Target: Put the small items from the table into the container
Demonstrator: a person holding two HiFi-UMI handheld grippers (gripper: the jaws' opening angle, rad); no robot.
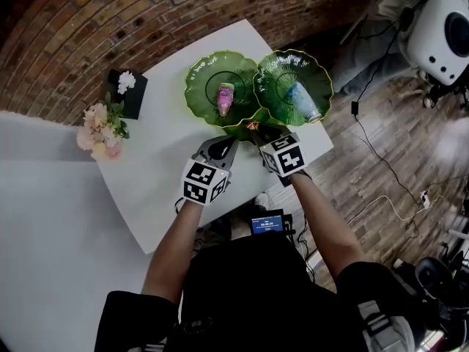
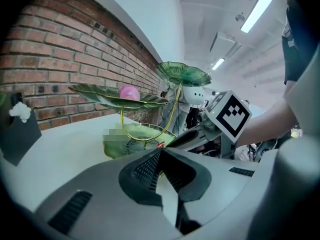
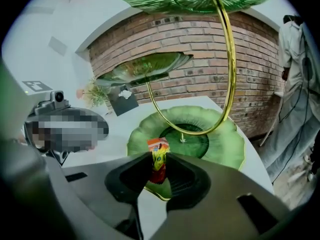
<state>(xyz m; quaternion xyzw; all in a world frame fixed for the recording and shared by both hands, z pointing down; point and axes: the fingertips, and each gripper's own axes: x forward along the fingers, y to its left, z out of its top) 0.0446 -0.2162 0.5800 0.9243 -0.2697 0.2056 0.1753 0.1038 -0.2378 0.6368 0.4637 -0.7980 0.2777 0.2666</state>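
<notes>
A green glass dish stand on a gold wire frame (image 3: 227, 74) stands on the white table (image 1: 146, 174). Its upper left dish (image 1: 196, 79) holds a pink item (image 1: 225, 97) and its upper right dish (image 1: 322, 86) holds a bluish-white item (image 1: 303, 101). My right gripper (image 3: 159, 166) is shut on a small orange, yellow and red candy packet (image 3: 159, 159), held just over the near rim of the lower dish (image 3: 220, 144). My left gripper (image 2: 161, 154) hovers beside it to the left, tips together and nothing between them, pointing at the lower dish (image 2: 125, 139).
A bunch of pink flowers (image 1: 101, 130) and a black box with a white flower (image 1: 126, 90) sit at the table's left end. A brick wall (image 1: 88, 20) runs behind. Wooden floor with cables (image 1: 388, 174) lies to the right, where a person in white (image 3: 295, 84) stands.
</notes>
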